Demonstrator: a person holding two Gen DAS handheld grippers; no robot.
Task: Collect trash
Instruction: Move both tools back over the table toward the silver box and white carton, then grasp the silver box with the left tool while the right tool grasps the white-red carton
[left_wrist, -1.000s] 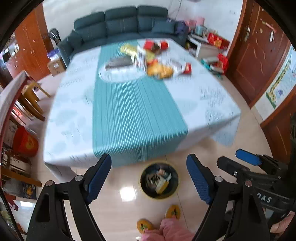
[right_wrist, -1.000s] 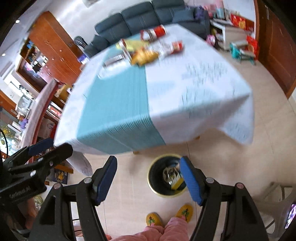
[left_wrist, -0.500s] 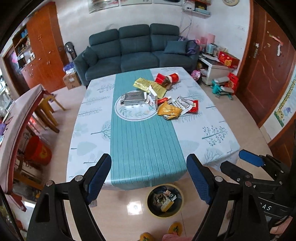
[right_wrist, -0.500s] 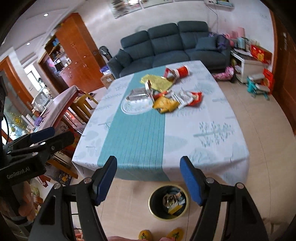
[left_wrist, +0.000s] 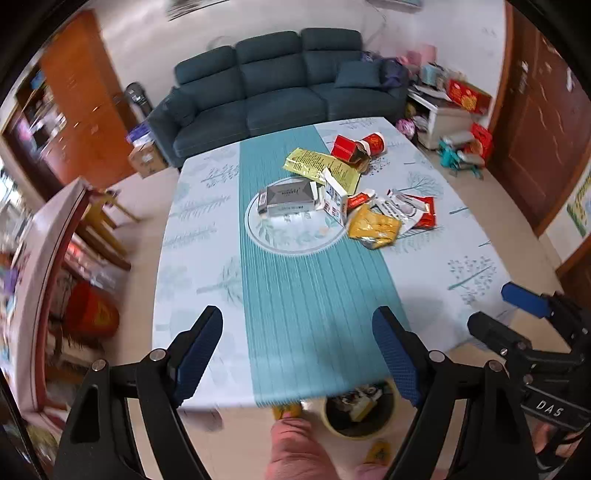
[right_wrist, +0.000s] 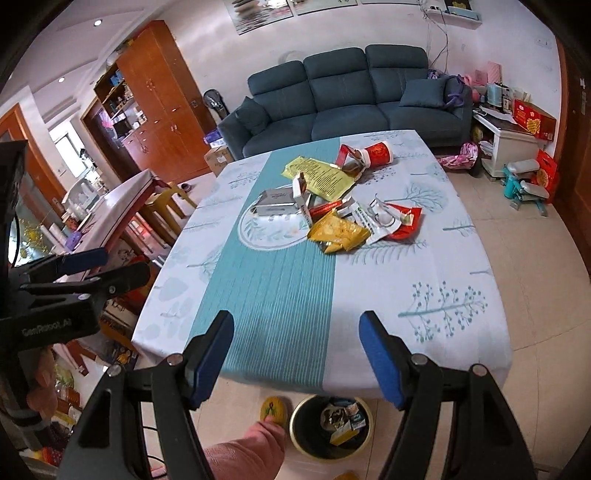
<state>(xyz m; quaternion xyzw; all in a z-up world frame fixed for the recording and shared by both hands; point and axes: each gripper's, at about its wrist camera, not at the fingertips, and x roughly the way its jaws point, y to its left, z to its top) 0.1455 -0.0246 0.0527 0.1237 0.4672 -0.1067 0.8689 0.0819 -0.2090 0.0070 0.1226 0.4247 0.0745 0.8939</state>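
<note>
Trash lies in a pile at the table's far middle: a grey carton (left_wrist: 286, 195) (right_wrist: 275, 201), a yellow wrapper (left_wrist: 373, 226) (right_wrist: 338, 232), a red and white wrapper (left_wrist: 410, 210) (right_wrist: 391, 219), a yellow sheet (left_wrist: 319, 164) (right_wrist: 325, 177), a red cup (left_wrist: 375, 143) (right_wrist: 376, 153). A bin (left_wrist: 358, 411) (right_wrist: 332, 421) with trash in it stands on the floor under the near table edge. My left gripper (left_wrist: 295, 350) and right gripper (right_wrist: 295, 354) are both open and empty, over the near table edge.
The table (left_wrist: 207, 266) (right_wrist: 443, 280) has a white cloth and a teal runner. A dark sofa (left_wrist: 280, 85) (right_wrist: 354, 96) stands behind it. A side table (right_wrist: 107, 214) and stools stand left. Clutter (right_wrist: 524, 177) lies on the right. My foot (right_wrist: 273, 408) is by the bin.
Both grippers have swung up from the floor and bin toward the table and moved closer to it. Both stay open and empty.
</note>
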